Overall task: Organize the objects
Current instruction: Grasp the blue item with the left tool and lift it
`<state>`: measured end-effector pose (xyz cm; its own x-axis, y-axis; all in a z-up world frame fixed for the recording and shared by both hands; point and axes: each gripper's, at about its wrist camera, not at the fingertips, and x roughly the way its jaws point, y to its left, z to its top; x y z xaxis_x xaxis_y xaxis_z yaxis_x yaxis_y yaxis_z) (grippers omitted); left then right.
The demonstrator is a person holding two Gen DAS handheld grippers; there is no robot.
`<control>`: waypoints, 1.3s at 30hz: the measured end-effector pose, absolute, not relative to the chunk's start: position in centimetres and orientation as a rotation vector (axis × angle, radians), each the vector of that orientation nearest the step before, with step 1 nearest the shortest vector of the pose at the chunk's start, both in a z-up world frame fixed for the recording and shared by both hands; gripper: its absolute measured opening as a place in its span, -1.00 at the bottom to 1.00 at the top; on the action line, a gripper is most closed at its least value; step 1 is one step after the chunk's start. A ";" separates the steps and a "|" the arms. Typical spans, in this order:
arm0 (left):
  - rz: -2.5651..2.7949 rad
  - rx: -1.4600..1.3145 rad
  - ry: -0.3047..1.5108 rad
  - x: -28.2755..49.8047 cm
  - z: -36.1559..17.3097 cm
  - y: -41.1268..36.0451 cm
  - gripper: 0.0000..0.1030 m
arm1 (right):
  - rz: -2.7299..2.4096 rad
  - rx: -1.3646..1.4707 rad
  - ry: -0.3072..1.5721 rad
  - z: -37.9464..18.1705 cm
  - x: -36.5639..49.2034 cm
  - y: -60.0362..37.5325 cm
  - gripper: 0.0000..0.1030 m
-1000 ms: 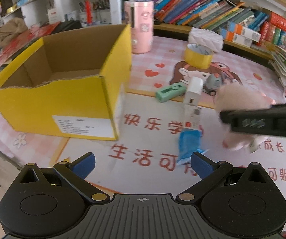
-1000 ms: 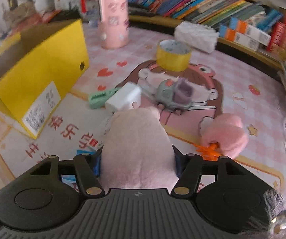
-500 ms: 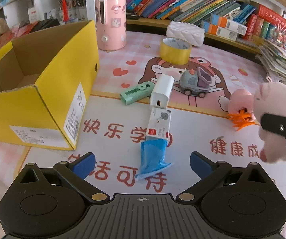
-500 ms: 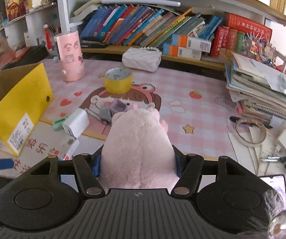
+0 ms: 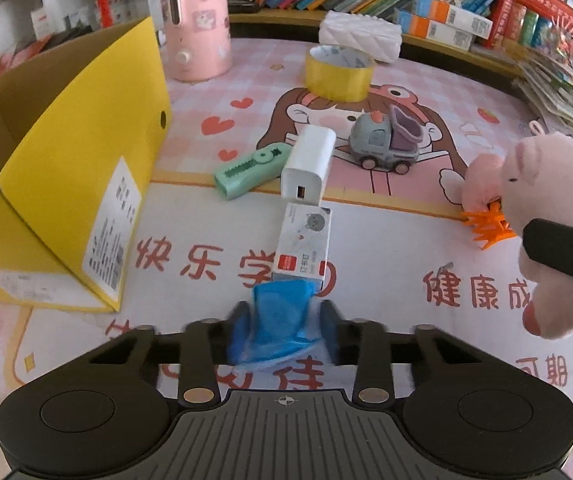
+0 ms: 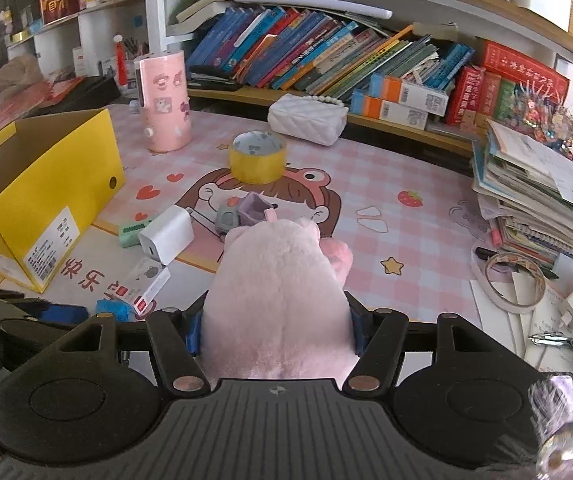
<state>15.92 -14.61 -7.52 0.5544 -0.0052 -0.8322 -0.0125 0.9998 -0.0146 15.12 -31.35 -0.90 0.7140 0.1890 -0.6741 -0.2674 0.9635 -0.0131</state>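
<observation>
My right gripper (image 6: 276, 326) is shut on a pink plush pig (image 6: 278, 296) and holds it above the table; the pig also shows at the right of the left wrist view (image 5: 558, 216). My left gripper (image 5: 284, 324) has its blue fingers closed in against a crumpled blue bag (image 5: 282, 320) on the mat, just in front of a small white card box (image 5: 304, 244). An open yellow cardboard box (image 5: 82, 184) stands at the left, also seen in the right wrist view (image 6: 46, 196).
On the mat lie a white charger (image 5: 308, 164), a green stapler-like tool (image 5: 250, 170), a grey toy truck (image 5: 386, 140), a yellow tape roll (image 5: 340, 74), a pink canister (image 5: 196, 20), a pink plush with an orange clip (image 5: 486, 224). Bookshelves and paper stacks (image 6: 542, 200) border the table.
My left gripper moved forward and down to the blue bag and its fingers closed in around it. My right gripper lifted the pig up and back to the right.
</observation>
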 end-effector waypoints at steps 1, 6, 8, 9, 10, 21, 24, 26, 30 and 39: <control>-0.002 -0.033 0.986 16.0 -7.5 -14.5 -0.43 | 0.257 -0.114 0.736 -1.0 15.2 -31.2 0.19; -0.019 -0.090 0.950 15.6 -6.1 -13.6 -0.47 | 0.264 -0.109 0.736 -1.1 15.3 -30.9 0.19; -0.020 -0.103 0.914 15.2 -5.0 -13.2 -0.47 | 0.264 -0.103 0.741 -1.2 15.3 -30.9 0.19; -0.023 -0.110 0.895 14.9 -4.5 -13.0 -0.47 | 0.264 -0.096 0.746 -1.2 15.4 -30.8 0.19; -0.024 -0.115 0.879 14.6 -4.0 -12.7 -0.47 | 0.264 -0.092 0.750 -1.3 15.4 -30.7 0.19; -0.052 -0.175 0.776 11.2 -1.2 -8.6 -0.47 | 0.239 -0.027 0.769 -0.2 14.4 -27.5 0.19; -0.065 -0.191 0.779 10.2 -1.2 -6.7 -0.47 | 0.234 -0.018 0.771 0.0 13.0 -25.9 0.19; -0.072 -0.203 0.784 9.4 -1.2 -5.3 -0.47 | 0.228 -0.013 0.780 -0.1 12.1 -24.8 0.19; -0.084 -0.196 0.780 7.5 -1.0 -2.4 -0.47 | 0.214 0.011 0.800 -0.1 10.4 -22.2 0.19; -0.086 -0.204 0.813 4.0 -1.3 4.2 -0.47 | 0.241 0.000 0.865 -1.2 6.0 -15.1 0.19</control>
<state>3.96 4.22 -1.32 0.6854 -0.1537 -0.7118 -0.0022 0.9770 -0.2132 6.01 -15.12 -1.16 0.6233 0.2095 -0.7534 -0.2098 0.9729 0.0969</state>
